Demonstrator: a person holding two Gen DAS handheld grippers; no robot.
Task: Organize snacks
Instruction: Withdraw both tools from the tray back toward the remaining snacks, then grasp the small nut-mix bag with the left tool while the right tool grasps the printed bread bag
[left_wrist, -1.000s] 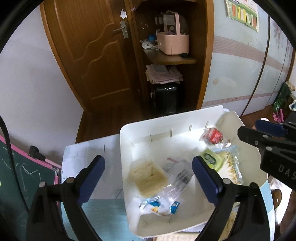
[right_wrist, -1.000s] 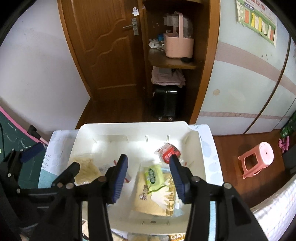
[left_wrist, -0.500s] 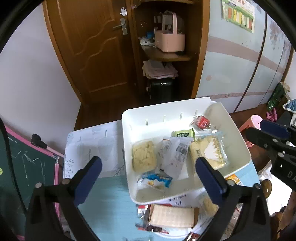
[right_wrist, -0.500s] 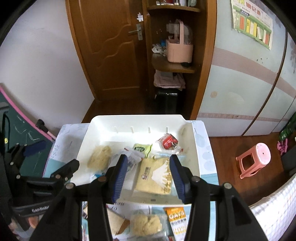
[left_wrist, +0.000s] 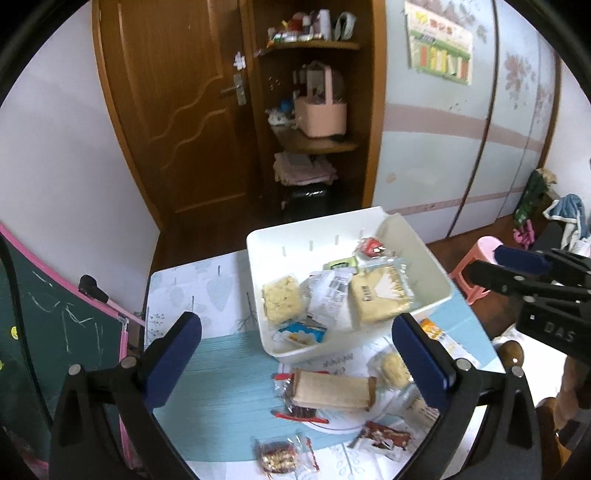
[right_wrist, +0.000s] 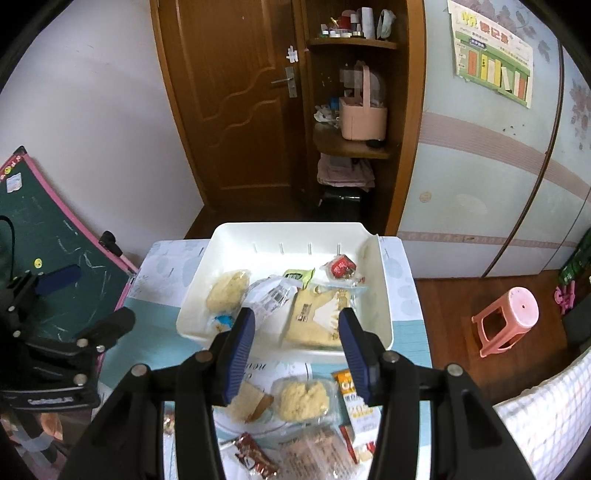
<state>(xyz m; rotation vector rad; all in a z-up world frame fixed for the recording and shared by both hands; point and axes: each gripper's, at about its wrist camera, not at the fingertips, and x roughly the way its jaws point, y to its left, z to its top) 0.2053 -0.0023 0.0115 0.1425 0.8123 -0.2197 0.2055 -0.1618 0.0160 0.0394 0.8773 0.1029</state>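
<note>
A white basket (left_wrist: 424, 254) on the table holds several snack packs: a yellow cake pack (left_wrist: 282, 301), a clear wrapper (left_wrist: 328, 291), a big beige pack (left_wrist: 378, 295), a small red pack (left_wrist: 371, 247) and a blue pack (left_wrist: 301, 332). More packs lie loose in front of it, among them a wafer pack (left_wrist: 332, 391) and a yellow cake pack (right_wrist: 303, 400). My left gripper (left_wrist: 295, 319) hangs above the basket's near edge, open very wide, nothing between its fingers. My right gripper (right_wrist: 297, 314) hovers over the basket's (right_wrist: 291, 226) near rim, open and empty.
The table carries a blue and white cloth (left_wrist: 221, 369). A green chalkboard (left_wrist: 48, 332) leans at the left. A pink stool (right_wrist: 506, 317) stands on the floor at the right. Behind are a wooden door and a corner shelf with a pink caddy (right_wrist: 364, 118).
Both grippers have drawn back and up from the basket, so the loose packs on the near table now show. The left jaws have spread a little wider.
</note>
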